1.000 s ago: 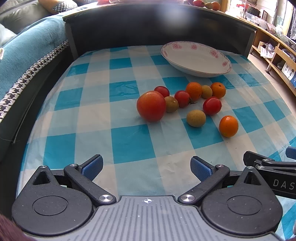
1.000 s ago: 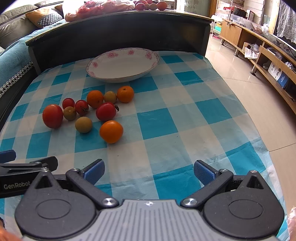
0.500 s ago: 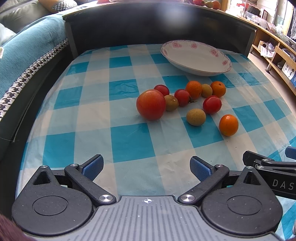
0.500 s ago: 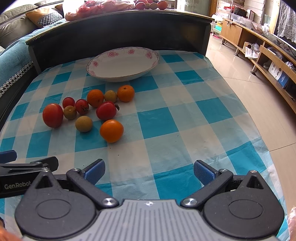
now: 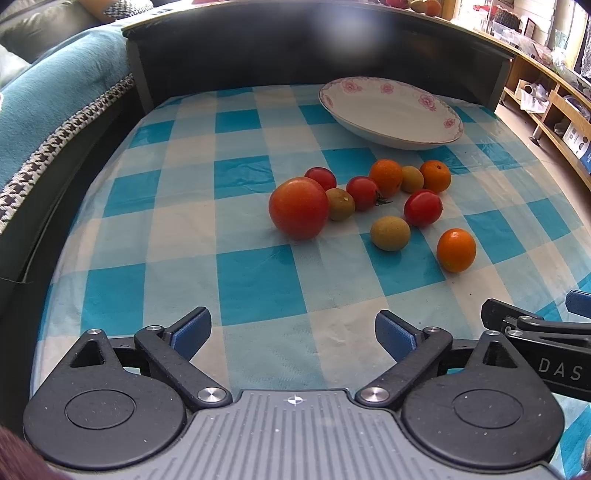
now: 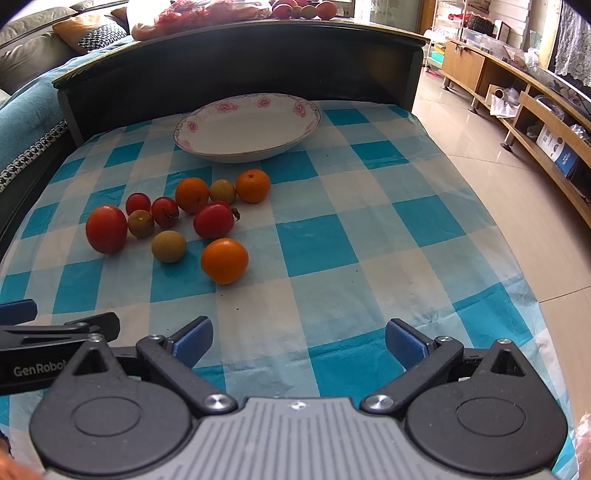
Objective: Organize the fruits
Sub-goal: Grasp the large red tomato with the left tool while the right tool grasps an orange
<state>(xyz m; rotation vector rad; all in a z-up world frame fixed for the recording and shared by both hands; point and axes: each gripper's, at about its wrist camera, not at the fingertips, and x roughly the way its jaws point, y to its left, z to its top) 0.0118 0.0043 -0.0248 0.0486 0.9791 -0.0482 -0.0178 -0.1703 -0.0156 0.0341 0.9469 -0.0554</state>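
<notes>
Several fruits lie in a loose cluster on the blue-and-white checked tablecloth: a large red tomato, small red tomatoes, brownish-green round fruits such as one, and oranges, the nearest orange. Behind them stands an empty white bowl with pink flowers. The right wrist view shows the same large tomato, nearest orange and bowl. My left gripper is open, well short of the fruits. My right gripper is open too, holding nothing.
A dark raised board walls the table's far side. A teal sofa runs along the left. On the right the table ends at a tiled floor with wooden shelving. More fruit lies behind the board.
Both grippers have crept slightly forward and lower toward the fruits. The fruits and bowl have not moved, and both grippers stay open.
</notes>
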